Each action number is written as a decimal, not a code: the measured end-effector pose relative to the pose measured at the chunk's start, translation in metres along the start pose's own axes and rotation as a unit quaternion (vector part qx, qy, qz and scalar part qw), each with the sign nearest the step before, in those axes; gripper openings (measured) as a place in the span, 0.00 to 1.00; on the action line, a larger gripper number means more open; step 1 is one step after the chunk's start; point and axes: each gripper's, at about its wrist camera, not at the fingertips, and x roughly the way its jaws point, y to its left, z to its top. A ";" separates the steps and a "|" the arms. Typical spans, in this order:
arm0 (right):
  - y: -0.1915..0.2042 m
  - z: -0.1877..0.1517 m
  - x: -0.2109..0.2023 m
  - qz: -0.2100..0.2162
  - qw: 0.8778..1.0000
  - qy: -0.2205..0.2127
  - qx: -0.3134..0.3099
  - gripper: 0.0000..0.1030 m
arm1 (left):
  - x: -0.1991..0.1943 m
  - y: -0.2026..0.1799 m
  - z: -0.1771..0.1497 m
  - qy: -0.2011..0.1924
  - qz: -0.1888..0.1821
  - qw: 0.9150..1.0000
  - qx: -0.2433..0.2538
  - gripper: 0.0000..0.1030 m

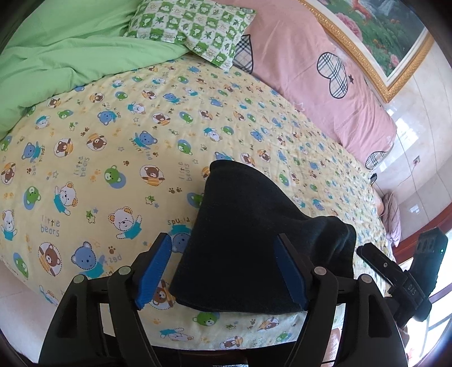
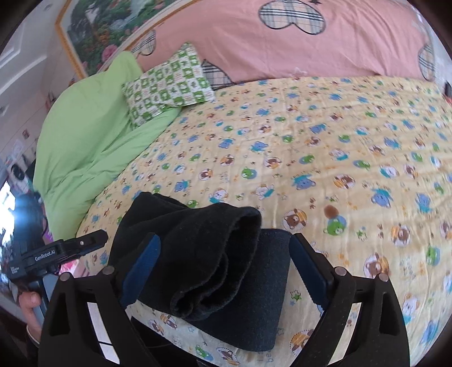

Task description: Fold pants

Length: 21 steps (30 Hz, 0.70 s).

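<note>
The black pants [image 1: 248, 225] lie folded into a thick bundle on the yellow bear-print sheet [image 1: 113, 146], close to the bed's front edge. My left gripper [image 1: 223, 240] stands open over the bundle's near side; its left blue pad [image 1: 154, 268] is clear of the cloth and its right pad [image 1: 288, 271] sits against the fabric. In the right wrist view the pants [image 2: 214, 262] show rolled layers on top of a flat dark panel. My right gripper [image 2: 224, 237] is open astride them, with the pads wide apart and not pressing. Each gripper shows in the other's view, the right gripper's body [image 1: 406, 279] and the left gripper's body [image 2: 56, 254].
A green duvet [image 1: 56, 62] is heaped at the back left, with a green-checked pillow [image 1: 192, 25] beside it. Pink bedding with plaid hearts [image 1: 325, 84] runs along the headboard side under a framed flower painting [image 1: 381, 36]. A hand [image 2: 28, 305] holds the left gripper.
</note>
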 end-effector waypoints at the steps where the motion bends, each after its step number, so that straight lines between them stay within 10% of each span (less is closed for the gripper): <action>1: -0.002 -0.003 0.000 -0.001 1.000 0.000 0.012 0.90 | 0.002 0.001 0.001 0.001 0.001 1.000 -0.001 0.73; 21: -0.012 -0.024 0.039 -0.027 0.993 0.075 0.090 0.95 | 0.036 0.012 0.011 0.028 0.009 1.000 -0.011 0.77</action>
